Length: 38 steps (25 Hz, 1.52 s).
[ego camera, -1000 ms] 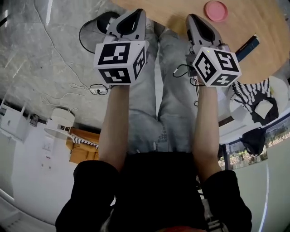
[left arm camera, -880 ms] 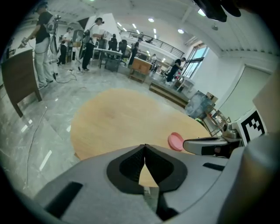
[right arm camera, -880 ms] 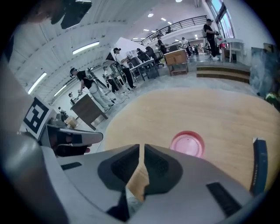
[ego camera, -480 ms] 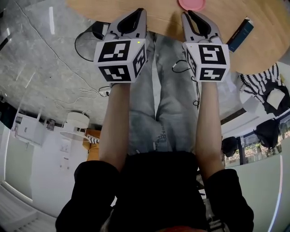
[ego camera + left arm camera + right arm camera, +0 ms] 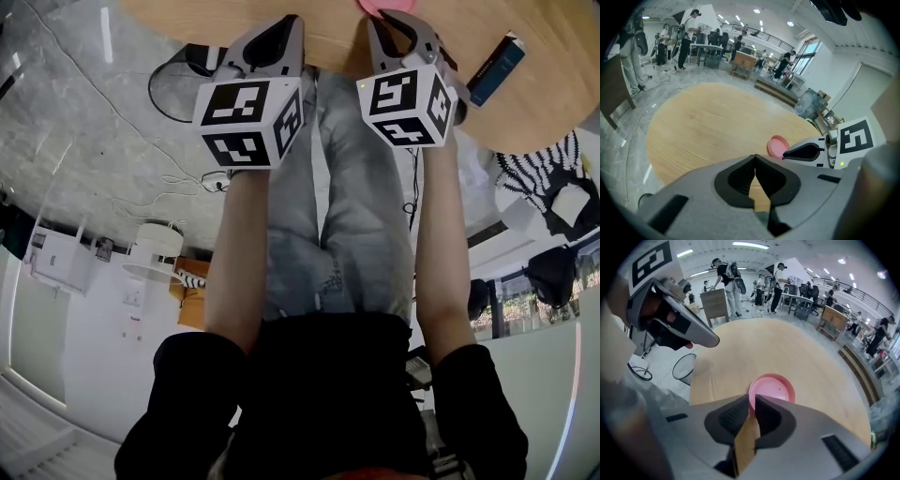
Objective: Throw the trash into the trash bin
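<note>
One pink lid [image 5: 771,389] on counter [image 5: 801,348]: seemingly light, rigid, pinch its rim; left hand-held gripper [image 5: 754,158], right hand-held gripper [image 5: 752,401] both closed, empty.

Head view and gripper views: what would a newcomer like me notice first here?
The pink disc lies on the round wooden table just ahead of the right gripper, whose fingers are closed. Then the bold black-and-white marker cubes on the left gripper and the right one, above the person's legs in the head view.
</note>
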Each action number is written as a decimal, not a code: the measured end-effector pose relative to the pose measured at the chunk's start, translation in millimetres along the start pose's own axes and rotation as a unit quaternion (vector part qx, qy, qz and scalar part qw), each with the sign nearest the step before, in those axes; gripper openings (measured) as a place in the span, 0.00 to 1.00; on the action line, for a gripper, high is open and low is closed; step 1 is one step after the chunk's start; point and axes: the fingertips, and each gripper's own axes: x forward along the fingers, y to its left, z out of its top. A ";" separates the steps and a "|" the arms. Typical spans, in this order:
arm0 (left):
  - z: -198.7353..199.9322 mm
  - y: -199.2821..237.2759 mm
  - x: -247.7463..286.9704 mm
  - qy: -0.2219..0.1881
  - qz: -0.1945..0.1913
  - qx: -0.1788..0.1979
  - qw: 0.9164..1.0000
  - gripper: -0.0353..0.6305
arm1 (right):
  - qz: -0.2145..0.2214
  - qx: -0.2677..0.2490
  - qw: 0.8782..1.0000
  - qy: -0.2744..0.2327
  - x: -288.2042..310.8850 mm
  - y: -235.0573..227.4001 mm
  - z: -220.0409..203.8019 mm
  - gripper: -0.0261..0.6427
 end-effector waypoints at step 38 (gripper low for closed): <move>-60.6 103.4 -117.4 -0.104 0.119 -0.163 0.974 0.07 | 0.173 0.086 0.976 -0.105 -11.2 118.8 119.9 0.06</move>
